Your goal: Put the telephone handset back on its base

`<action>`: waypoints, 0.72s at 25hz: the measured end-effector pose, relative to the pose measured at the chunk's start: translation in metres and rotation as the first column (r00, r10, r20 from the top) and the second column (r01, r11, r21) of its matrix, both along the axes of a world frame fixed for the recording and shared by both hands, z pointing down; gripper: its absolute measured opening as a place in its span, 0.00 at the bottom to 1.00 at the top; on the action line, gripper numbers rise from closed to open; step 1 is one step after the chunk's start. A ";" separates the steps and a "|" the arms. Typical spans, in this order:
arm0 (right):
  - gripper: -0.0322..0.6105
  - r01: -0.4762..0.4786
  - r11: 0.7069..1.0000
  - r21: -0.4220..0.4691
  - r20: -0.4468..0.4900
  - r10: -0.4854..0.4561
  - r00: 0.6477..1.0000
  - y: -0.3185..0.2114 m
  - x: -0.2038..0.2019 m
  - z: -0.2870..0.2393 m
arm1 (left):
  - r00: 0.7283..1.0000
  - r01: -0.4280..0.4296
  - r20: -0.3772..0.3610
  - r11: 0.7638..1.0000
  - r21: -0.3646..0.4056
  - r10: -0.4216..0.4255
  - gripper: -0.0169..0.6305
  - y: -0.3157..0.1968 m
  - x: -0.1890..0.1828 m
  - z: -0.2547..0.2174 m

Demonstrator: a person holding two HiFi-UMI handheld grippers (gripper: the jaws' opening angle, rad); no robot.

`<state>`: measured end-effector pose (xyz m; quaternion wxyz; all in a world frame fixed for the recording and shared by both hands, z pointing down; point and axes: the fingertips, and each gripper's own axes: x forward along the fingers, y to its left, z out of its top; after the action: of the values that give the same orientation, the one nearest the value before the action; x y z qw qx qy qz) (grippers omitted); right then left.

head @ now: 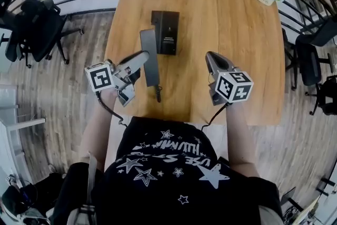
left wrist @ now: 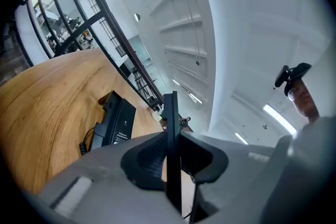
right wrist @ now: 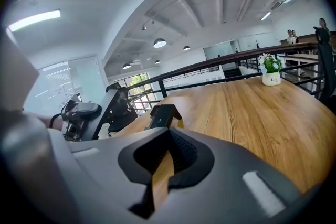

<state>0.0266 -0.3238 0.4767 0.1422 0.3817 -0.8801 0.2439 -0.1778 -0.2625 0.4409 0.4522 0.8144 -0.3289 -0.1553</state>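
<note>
Beside the base [head: 165,32], handset [head: 149,42] in left tool's [head: 143,56] grip.

We couldn't read much here, tbh. The base [head: 165,32] had a few lines of small white print on top, way too tiny to make out. The white plant pot [right wrist: 271,79] carried one short dark word, unclear. The black shirt [head: 174,176] showed white stars and upside-down lettering we couldn't spell.
</note>
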 end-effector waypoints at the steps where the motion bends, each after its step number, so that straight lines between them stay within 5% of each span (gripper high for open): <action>1: 0.05 -0.008 1.000 -0.004 -0.003 0.008 1.000 -0.007 -0.006 -0.001 | 1.000 -0.016 0.007 1.000 -0.002 0.016 0.15 -0.011 -0.004 -0.001; 18: 0.05 -0.071 0.996 -0.061 -0.062 0.067 0.996 -0.026 -0.044 0.023 | 0.987 -0.143 0.082 0.990 0.006 0.142 0.15 -0.078 -0.027 0.052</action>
<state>-0.0175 -0.3498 0.5001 0.1719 0.4143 -0.8536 0.2647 -0.2047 -0.3403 0.4931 0.4433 0.8442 -0.2871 -0.0914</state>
